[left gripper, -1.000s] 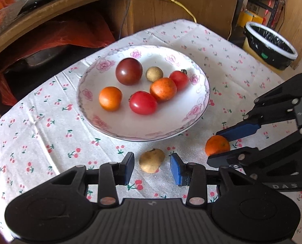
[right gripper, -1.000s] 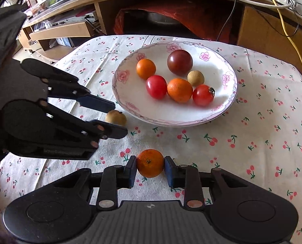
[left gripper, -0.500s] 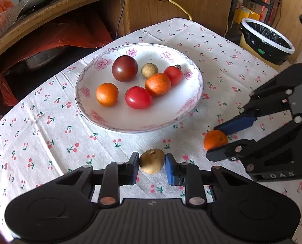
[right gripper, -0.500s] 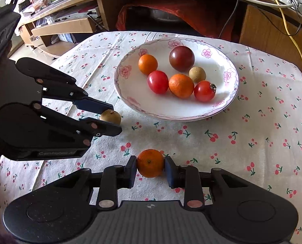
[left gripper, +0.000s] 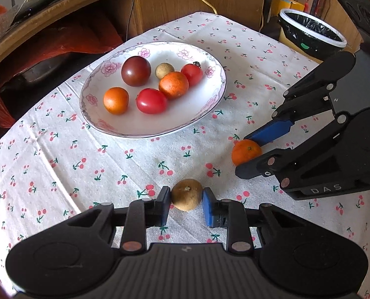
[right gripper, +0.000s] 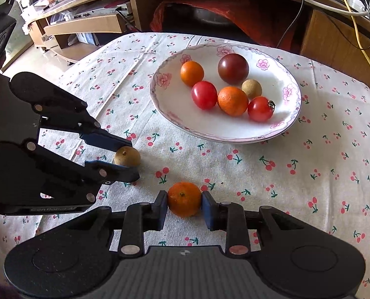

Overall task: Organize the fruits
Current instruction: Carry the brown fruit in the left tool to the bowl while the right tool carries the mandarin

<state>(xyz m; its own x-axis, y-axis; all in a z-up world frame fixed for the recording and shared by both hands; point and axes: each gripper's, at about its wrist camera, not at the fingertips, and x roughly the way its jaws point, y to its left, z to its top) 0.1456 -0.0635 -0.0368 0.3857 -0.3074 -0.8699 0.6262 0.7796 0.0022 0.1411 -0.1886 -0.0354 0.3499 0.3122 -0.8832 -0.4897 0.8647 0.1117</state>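
Note:
A small tan-brown round fruit (left gripper: 187,194) sits between the blue pads of my left gripper (left gripper: 186,203), which is shut on it. From the right wrist view the same brown fruit (right gripper: 127,156) shows in the left gripper (right gripper: 125,157) at the left. My right gripper (right gripper: 184,205) is shut on a small orange (right gripper: 184,198); that orange (left gripper: 246,151) and the right gripper (left gripper: 251,153) appear at the right of the left wrist view. Both fruits are just above the cherry-print tablecloth (left gripper: 60,164). Beyond stands a white floral plate (left gripper: 125,129), also plate (right gripper: 224,134), holding several fruits: two oranges, two red tomatoes, a dark tomato and a tan fruit.
A wooden desk with cables (right gripper: 334,17) runs behind the table. A lined bin (left gripper: 312,33) stands off the table's far right corner. A low wooden shelf (right gripper: 85,25) is at the far left in the right wrist view. Red plastic bags (left gripper: 68,39) lie under the desk.
My left gripper has closed from open onto the brown fruit. Both grippers have drawn back from the plate, each carrying its fruit; the right stayed shut on the orange.

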